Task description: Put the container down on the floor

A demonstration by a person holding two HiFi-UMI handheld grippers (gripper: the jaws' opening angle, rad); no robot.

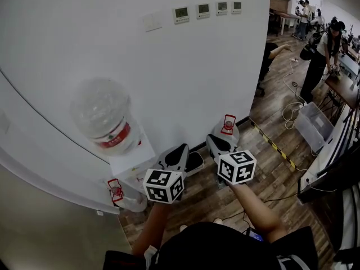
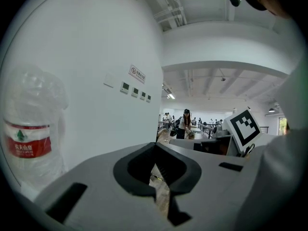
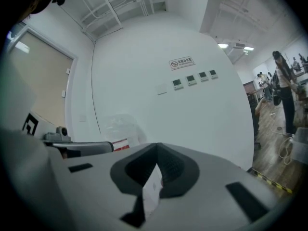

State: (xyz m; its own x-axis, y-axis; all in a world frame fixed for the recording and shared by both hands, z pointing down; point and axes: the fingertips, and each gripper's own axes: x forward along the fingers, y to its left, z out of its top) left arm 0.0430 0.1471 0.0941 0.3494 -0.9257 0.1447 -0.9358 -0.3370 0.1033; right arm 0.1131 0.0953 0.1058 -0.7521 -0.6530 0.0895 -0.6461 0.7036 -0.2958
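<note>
Red-label jug (image 1: pixel 104 117) atop dispenser (image 1: pixel 133 157), 2nd jug (image 1: pixel 226 131) on floor (image 1: pixel 270 170)

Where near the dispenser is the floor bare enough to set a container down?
Bare wood floor lies between the wall-side bottle and the striped tape. Crowded: the foot of the dispenser with another bottle, and the cables and bin farther right.

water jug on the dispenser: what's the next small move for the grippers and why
Probably open both jaws: the left gripper and right gripper are shut and empty, while the water jug sits on the dispenser, not on the floor.
</note>
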